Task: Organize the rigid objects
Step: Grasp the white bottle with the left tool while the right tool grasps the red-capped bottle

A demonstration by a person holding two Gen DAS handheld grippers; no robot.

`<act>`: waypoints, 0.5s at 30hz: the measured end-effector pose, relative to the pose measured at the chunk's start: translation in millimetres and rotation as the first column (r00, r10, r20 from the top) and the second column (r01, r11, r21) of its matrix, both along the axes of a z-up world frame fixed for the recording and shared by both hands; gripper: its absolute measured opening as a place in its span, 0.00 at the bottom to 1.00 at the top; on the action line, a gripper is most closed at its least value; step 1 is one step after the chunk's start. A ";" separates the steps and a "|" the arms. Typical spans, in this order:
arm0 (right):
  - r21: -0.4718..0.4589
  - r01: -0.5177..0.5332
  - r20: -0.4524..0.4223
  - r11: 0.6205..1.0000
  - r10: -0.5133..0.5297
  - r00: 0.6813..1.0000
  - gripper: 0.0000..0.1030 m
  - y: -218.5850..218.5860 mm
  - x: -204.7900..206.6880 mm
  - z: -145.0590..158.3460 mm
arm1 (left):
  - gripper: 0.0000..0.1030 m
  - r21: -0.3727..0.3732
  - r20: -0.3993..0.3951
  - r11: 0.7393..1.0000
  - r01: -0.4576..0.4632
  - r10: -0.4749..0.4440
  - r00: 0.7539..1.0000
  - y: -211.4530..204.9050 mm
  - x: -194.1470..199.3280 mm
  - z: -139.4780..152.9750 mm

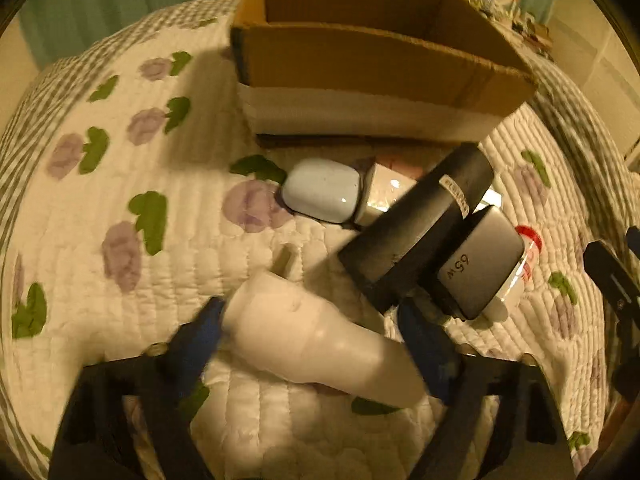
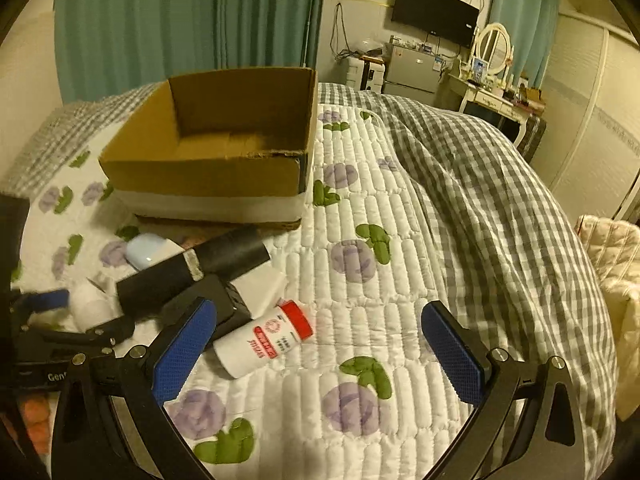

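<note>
White tapered bottle (image 1: 316, 344) sits clamped between the left gripper's (image 1: 320, 340) fingers above the quilted bed (image 1: 120, 184); the right gripper (image 2: 320, 344) gapes wide.

A bed (image 2: 400, 280) fills the room's middle, covered by a white quilt (image 2: 360, 220) printed with purple flowers and green leaves, and a grey checked blanket (image 2: 480, 200) along its right edge. Teal curtains (image 2: 180, 20) hang behind. A dark television (image 2: 434, 12) is on the wall above a small fridge (image 2: 412, 68) and a cream dressing table (image 2: 492, 84) with an oval mirror (image 2: 494, 46). The light is warm and yellowish.
</note>
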State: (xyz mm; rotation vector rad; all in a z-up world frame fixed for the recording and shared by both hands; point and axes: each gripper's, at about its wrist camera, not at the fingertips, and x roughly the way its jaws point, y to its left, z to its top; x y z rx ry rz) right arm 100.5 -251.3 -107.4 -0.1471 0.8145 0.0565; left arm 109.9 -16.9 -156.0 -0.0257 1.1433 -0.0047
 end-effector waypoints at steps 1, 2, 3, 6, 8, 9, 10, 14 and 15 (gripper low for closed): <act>-0.007 -0.002 -0.012 1.000 0.002 1.000 1.00 0.0 2.0 -3.4 | 0.65 -0.005 -0.002 1.000 -0.005 0.005 1.000 1.6 1.3 0.5; -0.007 -0.001 -0.026 1.000 0.001 1.000 1.00 -0.3 4.1 -6.8 | 0.59 -0.013 0.006 1.000 -0.010 0.010 1.000 4.6 1.4 1.9; 0.000 0.003 -0.038 1.000 -0.003 0.999 1.00 -1.6 6.2 -9.7 | 0.57 -0.029 0.016 0.999 -0.015 0.016 1.000 8.8 0.5 5.3; 0.032 0.020 -0.099 0.999 -0.017 0.995 1.00 -5.1 16.0 -21.4 | 0.56 -0.048 0.044 0.999 -0.005 0.007 0.999 16.4 -6.5 15.7; 0.023 0.041 -0.160 0.999 -0.037 0.986 1.00 -5.2 24.9 -32.9 | 0.56 -0.029 0.067 1.000 0.003 -0.001 0.998 18.2 -13.4 25.8; 0.026 0.045 -0.195 0.999 -0.039 0.980 0.99 -4.3 29.6 -40.0 | 0.56 -0.030 0.077 1.000 0.004 -0.001 0.997 18.5 -16.1 31.4; 0.030 0.047 -0.225 0.998 -0.039 0.974 0.91 -3.5 32.9 -46.7 | 0.56 -0.036 0.090 0.999 0.007 -0.004 0.996 19.4 -18.3 37.9; 0.124 0.034 -0.297 0.992 0.005 0.955 0.79 1.9 46.7 -62.4 | 0.56 -0.026 0.146 1.000 0.013 -0.010 0.989 19.4 -18.2 56.6; 0.122 0.030 -0.294 0.992 0.007 0.956 0.77 3.6 50.6 -64.0 | 0.56 -0.018 0.158 1.000 0.011 -0.008 0.987 19.7 -18.4 60.4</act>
